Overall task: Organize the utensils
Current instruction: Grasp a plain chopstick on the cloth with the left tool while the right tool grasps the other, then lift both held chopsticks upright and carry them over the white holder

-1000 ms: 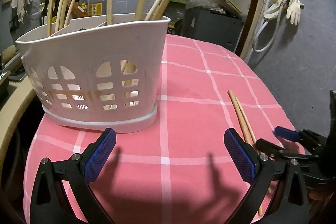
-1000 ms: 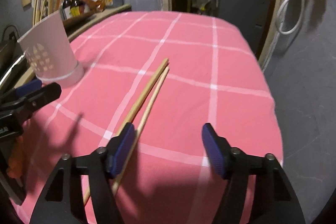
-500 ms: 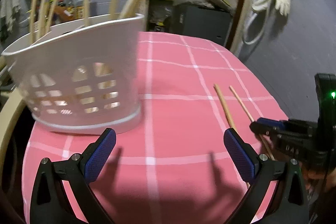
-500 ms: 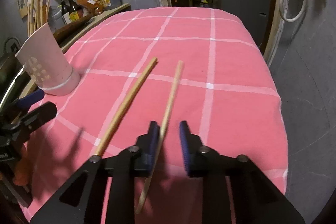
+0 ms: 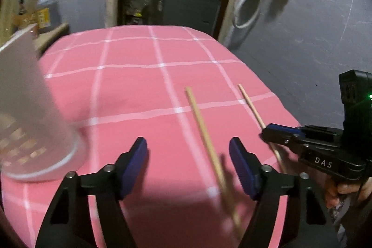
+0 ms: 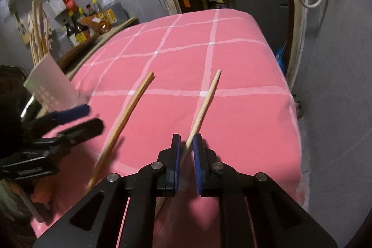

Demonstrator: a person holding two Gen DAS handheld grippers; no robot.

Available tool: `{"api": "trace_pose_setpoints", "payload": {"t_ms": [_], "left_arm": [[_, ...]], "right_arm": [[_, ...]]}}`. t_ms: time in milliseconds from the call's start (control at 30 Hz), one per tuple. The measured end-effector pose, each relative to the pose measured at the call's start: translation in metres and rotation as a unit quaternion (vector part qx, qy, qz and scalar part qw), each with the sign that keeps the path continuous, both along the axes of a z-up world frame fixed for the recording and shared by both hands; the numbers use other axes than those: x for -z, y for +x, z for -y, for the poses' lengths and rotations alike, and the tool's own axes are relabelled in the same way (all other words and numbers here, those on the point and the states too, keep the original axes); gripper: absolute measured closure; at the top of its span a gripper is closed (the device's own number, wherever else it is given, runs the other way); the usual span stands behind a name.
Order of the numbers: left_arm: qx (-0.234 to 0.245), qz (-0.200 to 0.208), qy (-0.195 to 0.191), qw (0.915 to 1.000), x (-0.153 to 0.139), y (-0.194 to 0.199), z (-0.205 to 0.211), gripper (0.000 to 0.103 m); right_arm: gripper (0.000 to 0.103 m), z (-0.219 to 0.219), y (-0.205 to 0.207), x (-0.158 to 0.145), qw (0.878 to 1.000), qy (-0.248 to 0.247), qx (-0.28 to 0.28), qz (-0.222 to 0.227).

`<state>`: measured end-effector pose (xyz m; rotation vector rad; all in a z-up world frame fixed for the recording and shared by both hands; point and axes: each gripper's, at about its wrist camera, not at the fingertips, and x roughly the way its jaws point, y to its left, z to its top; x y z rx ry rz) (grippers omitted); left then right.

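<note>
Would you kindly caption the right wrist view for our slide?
Right gripper clamps one chopstick; second chopstick lies on pink tablecloth.

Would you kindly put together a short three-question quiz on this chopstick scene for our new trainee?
1. True or false: the right tongs are shut on a chopstick.
2. Where does the second chopstick lie? A) in the white holder B) on the pink tablecloth C) on the floor
3. Fill in: the left tongs are ____, holding nothing.

Key:
1. True
2. B: it lies on the pink tablecloth, apart from the white holder.
3. open
</note>
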<state>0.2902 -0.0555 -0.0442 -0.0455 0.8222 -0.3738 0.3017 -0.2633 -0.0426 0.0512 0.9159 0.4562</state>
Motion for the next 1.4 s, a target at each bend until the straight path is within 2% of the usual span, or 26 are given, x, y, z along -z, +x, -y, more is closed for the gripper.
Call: {"api": "trace_pose_setpoints", "payload": {"t_ms": [167,333,467,600,667,700,733,833,933,1100,1267,1333,1400], "left_arm": [[0.011,-0.039,-0.018,0.999,0.006,0.024,0.005,0.064],[0.017,-0.057,-0.027,0.9979,0.01,0.033,0.01,0.07],[0.012,-0.059,-0.031,0.9977,0.01,0.032,0.01,0.074],[0.004,-0.064,-0.033,0.9974,0.01,0.031,0.012,0.074],[0.002,-0.062,-0.029,0.9977,0.01,0.029,0.013,0.078],[-0.003,-0.059,-0.021,0.998,0.01,0.029,0.014,0.081],[-0.007,-0.059,-0.02,0.9981,0.01,0.028,0.014,0.085],[-0.003,-0.07,-0.038,0.9968,0.011,0.029,0.013,0.094],[-0.005,-0.072,-0.041,0.9966,0.009,0.025,0.009,0.096],[-0.009,-0.062,-0.045,0.997,0.003,0.014,0.0,0.098],[-0.032,0.004,-0.054,0.998,-0.015,-0.009,-0.01,0.098],[-0.04,0.024,-0.061,0.9971,-0.021,-0.016,-0.013,0.098],[-0.05,0.026,-0.064,0.9964,-0.023,-0.02,-0.017,0.098]], "right_arm": [[0.093,-0.006,0.017,-0.001,1.0,-0.011,0.009,-0.006],[0.092,-0.008,0.037,-0.001,0.999,-0.023,0.036,-0.017],[0.091,-0.007,0.049,0.004,0.998,-0.012,0.049,-0.03],[0.078,-0.012,0.051,0.004,0.999,-0.007,0.039,-0.03],[0.078,-0.015,0.051,0.003,0.999,-0.024,0.037,-0.025],[0.083,-0.017,0.049,0.003,0.999,-0.028,0.038,-0.023],[0.094,-0.017,0.049,0.003,0.998,-0.039,0.044,-0.021],[0.096,-0.011,0.052,0.004,0.998,-0.024,0.057,-0.031],[0.098,-0.009,0.049,0.004,0.997,-0.019,0.067,-0.039],[0.1,-0.008,0.029,-0.003,0.997,0.015,0.067,-0.038],[0.1,-0.009,0.001,-0.018,0.996,0.068,0.065,0.001],[0.1,-0.014,-0.006,-0.02,0.996,0.066,0.061,0.019],[0.1,-0.018,-0.007,-0.019,0.996,0.058,0.058,0.023]]}}
